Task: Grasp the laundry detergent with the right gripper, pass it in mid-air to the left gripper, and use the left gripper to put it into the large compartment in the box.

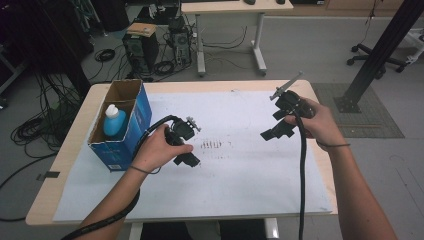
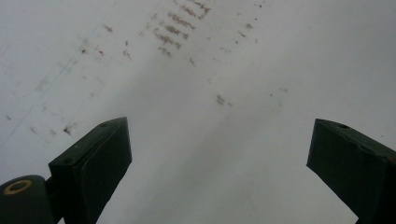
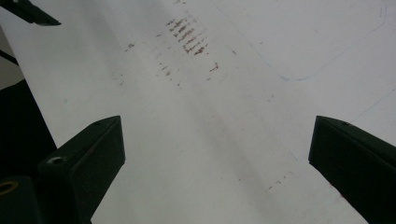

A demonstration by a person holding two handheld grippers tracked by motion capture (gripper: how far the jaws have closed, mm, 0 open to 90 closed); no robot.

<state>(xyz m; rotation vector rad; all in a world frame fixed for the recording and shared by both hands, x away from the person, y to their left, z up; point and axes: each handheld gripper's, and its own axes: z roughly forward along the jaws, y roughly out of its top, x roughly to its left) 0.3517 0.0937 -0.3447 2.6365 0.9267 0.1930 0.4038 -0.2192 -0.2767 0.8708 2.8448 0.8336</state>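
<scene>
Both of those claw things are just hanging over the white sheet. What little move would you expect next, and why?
Probably the left gripper swings left toward the blue bottle standing upright in the open blue box. Its jaws are wide apart with nothing between them, as are those of the right gripper, and the bottle is the nearest graspable thing. The brown smudges hint at cleaning, though that is a guess.

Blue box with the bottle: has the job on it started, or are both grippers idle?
Nothing looks done: the bottle stands inside the blue box at the table's left. In hand: the left gripper and right gripper hover open and empty above the white sheet. Reaching the box and bottle remains.
</scene>
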